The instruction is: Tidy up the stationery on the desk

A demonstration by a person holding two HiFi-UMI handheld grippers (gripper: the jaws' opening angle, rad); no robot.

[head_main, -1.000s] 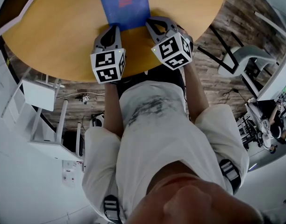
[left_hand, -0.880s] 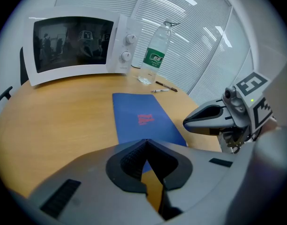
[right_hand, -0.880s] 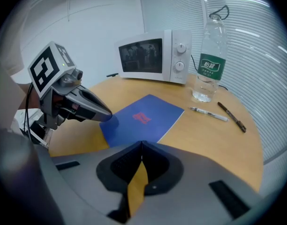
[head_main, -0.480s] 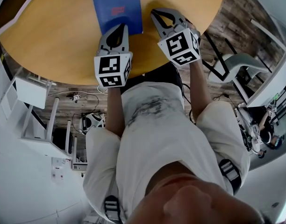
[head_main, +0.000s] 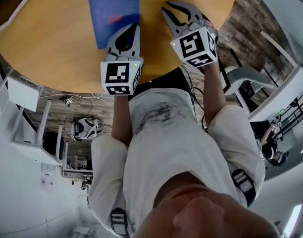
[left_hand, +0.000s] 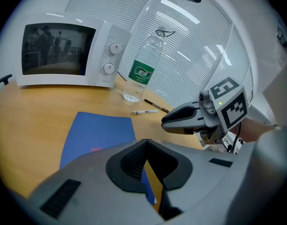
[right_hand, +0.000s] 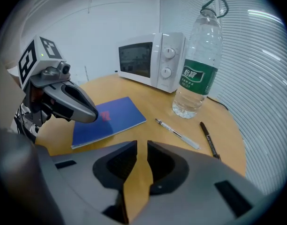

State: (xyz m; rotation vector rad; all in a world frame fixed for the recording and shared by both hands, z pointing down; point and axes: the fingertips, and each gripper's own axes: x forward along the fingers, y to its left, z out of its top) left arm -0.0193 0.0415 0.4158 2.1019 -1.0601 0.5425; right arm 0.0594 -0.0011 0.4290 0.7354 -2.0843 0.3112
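One flat blue notebook (head_main: 114, 15) lies on the round wooden table (head_main: 52, 43). Near it are two thin pens, a white pen (right_hand: 177, 134) and a black pen (right_hand: 208, 139), by one clear plastic bottle (right_hand: 197, 74) (green label) and one boxy white microwave (right_hand: 150, 60). The left gripper (left_hand: 146, 142) has its jaws pressed together, with nothing in them. The right gripper (right_hand: 142, 144) has just been opening its jaws, and the small gap holds nothing.

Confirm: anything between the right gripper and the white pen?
Nothing visible. Only bare desk lies between the right gripper, whose empty jaws have just been opening, and the white pen. The bottle stands beyond the pen, the black pen lies to its right, and the blue notebook is off to the left.
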